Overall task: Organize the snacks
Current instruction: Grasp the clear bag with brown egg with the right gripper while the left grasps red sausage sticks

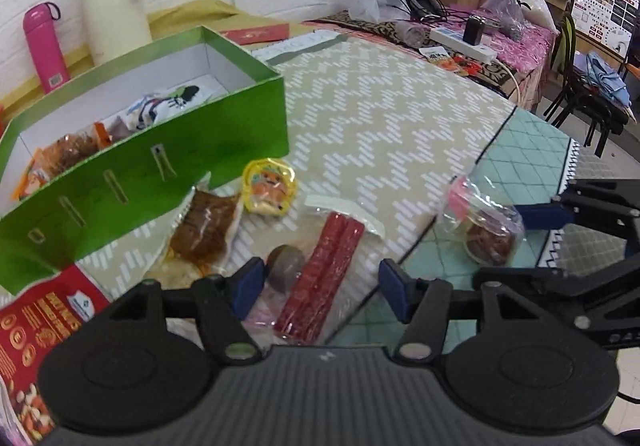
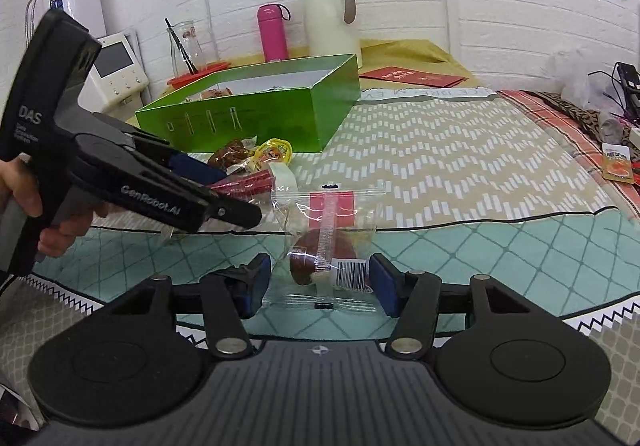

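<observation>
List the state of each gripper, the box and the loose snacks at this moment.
left gripper: open, over the red sausage pack, nothing gripped.
right gripper: open, pads either side of the clear-wrapped brown snack, not closed on it.
green box: lid off, partly filled with snacks.
yellow jelly cup: sealed, lying outside the box.
brown meat pack: sealed, lying beside the box.

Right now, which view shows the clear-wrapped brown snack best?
The right wrist view: the clear-wrapped brown snack lies centred between the right gripper fingers, barcode visible. The left wrist view shows it off to the side, smaller.
</observation>
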